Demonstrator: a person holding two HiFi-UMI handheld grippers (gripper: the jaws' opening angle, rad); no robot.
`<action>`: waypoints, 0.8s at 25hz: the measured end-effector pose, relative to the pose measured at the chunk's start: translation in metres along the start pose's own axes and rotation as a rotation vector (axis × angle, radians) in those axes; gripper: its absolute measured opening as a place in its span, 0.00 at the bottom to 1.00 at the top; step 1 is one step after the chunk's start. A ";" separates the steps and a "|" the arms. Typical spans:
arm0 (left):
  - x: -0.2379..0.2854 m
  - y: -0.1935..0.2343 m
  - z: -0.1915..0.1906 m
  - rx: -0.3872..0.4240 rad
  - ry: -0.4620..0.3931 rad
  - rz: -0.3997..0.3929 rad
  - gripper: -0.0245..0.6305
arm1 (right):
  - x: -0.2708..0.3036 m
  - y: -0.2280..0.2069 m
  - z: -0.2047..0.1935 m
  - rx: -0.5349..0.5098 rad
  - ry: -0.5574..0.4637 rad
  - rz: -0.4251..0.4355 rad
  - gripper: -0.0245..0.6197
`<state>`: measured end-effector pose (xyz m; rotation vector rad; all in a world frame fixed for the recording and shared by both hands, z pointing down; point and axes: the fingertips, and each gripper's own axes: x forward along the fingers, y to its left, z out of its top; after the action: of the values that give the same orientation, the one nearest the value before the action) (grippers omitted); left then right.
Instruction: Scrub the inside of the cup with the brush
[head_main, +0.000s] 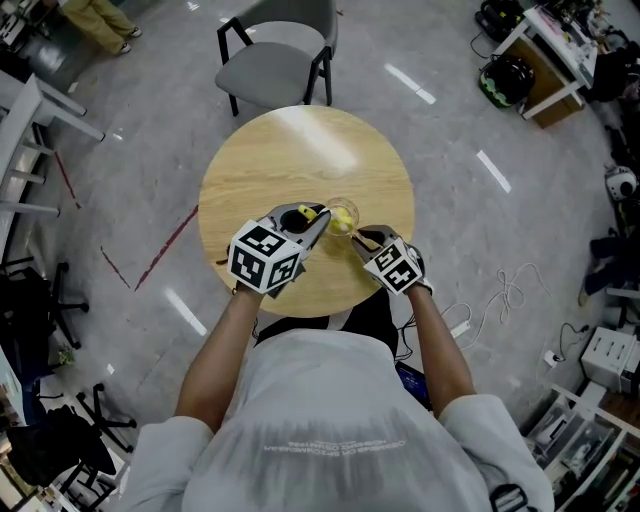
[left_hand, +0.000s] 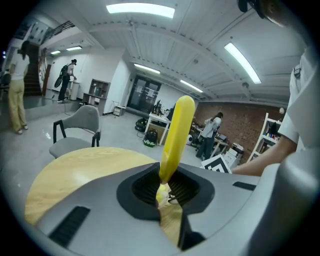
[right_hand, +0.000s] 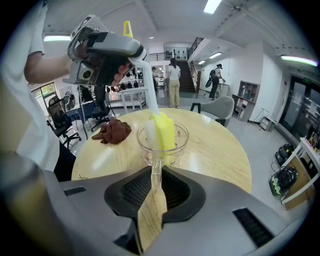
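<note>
Yellow brush (left_hand: 177, 135) clamped in your left gripper (left_hand: 167, 194), jaws near-closed; your right gripper (right_hand: 156, 189), jaws narrow, pinches glass cup (right_hand: 170, 142) handle; brush head inside cup.

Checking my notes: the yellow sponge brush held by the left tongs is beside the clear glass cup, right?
No: the yellow sponge brush held by the left tongs is inside the clear glass cup, as the right gripper view shows.

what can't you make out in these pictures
- Cup bottom: right gripper view, behind the right gripper.
- Brush head: left gripper view, mostly behind the left gripper.
- Cup's inside: head view, too small, crowded by both grippers.
- Brown cloth: head view, likely under the left gripper.
</note>
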<state>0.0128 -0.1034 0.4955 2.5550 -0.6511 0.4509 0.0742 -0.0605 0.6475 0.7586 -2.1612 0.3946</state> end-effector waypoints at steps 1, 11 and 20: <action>-0.003 0.001 0.005 -0.021 -0.019 0.008 0.13 | 0.000 0.001 -0.001 0.011 -0.002 0.006 0.17; -0.023 0.026 0.017 -0.305 -0.158 0.067 0.13 | 0.001 0.009 0.003 0.037 -0.018 0.040 0.17; -0.001 0.030 -0.010 -0.376 -0.135 0.116 0.13 | 0.000 0.008 0.000 0.046 -0.035 0.071 0.18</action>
<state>-0.0058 -0.1215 0.5145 2.2109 -0.8483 0.1717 0.0693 -0.0544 0.6467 0.7201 -2.2236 0.4726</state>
